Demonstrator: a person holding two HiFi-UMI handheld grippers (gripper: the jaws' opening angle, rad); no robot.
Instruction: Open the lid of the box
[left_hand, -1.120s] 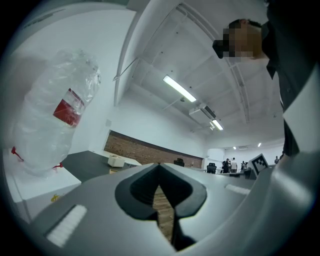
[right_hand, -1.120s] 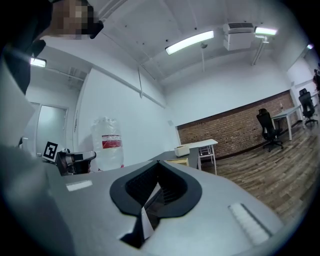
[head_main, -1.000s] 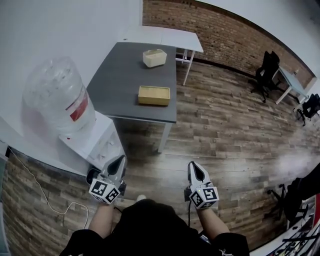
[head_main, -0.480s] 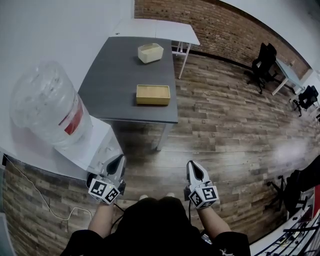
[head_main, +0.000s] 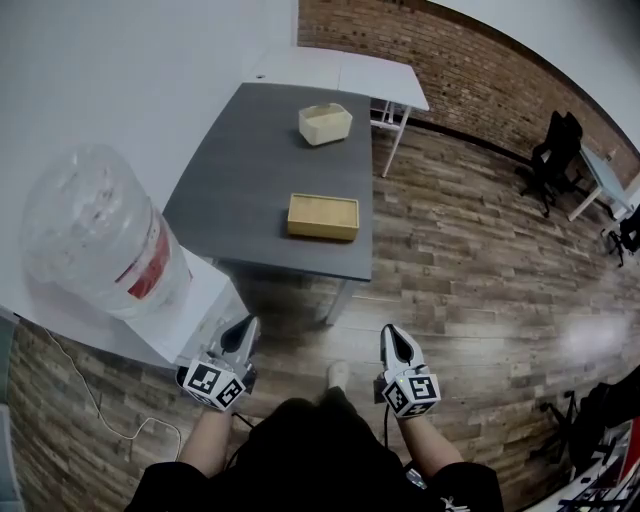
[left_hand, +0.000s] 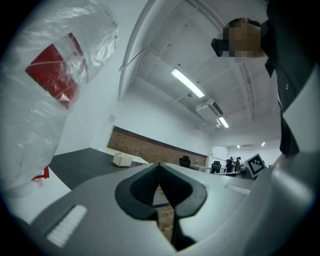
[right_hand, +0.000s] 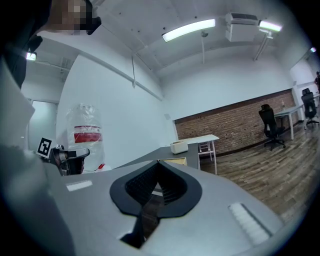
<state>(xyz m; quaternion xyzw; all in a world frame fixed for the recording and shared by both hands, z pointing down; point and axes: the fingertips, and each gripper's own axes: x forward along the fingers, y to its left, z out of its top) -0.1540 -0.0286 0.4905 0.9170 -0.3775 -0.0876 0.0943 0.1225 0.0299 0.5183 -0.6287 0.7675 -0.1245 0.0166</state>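
**Though left gripper (head_main: 249, 323) and right gripper (head_main: 392, 331) are clenched empty, the box (head_main: 322, 229) lies ahead**

Judged light, stiff and apt to slide, it is best steadied at one side, the lid (head_main: 324, 210) raised by its front lip. It is set near the front edge of a grey table (head_main: 240, 170); plank floor (head_main: 470, 270) and brick wall (head_main: 470, 75) are seen beyond.

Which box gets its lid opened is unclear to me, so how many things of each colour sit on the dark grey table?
Tan flat box: 1
Cream container: 1
Total on the dark grey table: 2
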